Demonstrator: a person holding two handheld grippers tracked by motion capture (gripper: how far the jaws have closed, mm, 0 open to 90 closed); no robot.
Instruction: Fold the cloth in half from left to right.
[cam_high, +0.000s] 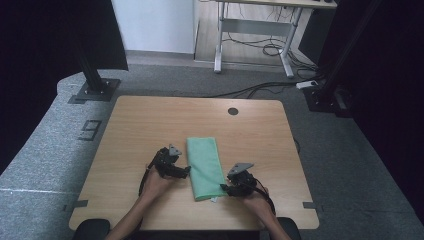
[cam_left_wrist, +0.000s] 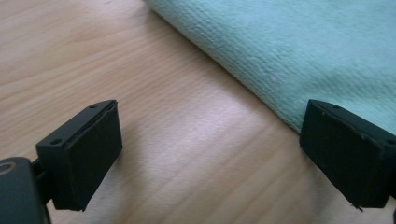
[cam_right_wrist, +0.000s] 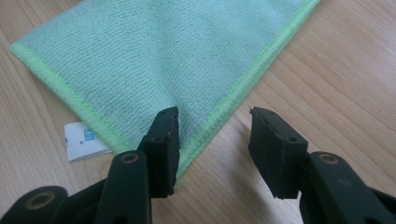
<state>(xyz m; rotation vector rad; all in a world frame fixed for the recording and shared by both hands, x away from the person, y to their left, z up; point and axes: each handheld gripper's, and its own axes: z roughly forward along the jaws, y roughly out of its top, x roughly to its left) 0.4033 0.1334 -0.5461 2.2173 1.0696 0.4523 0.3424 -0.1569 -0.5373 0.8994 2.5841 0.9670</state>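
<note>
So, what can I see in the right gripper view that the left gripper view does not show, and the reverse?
The right gripper view has the cloth's stitched bright green hem, its near corner and a small white label sticking out from under the edge; the right gripper is open, with one jaw over that corner. The left gripper view has the cloth's soft folded edge without a hem, and the left gripper wide open. Both show the green cloth lying on the wooden table.

Plain mint-green cloth (cam_high: 205, 167), wood-grain table (cam_high: 145, 125)
</note>
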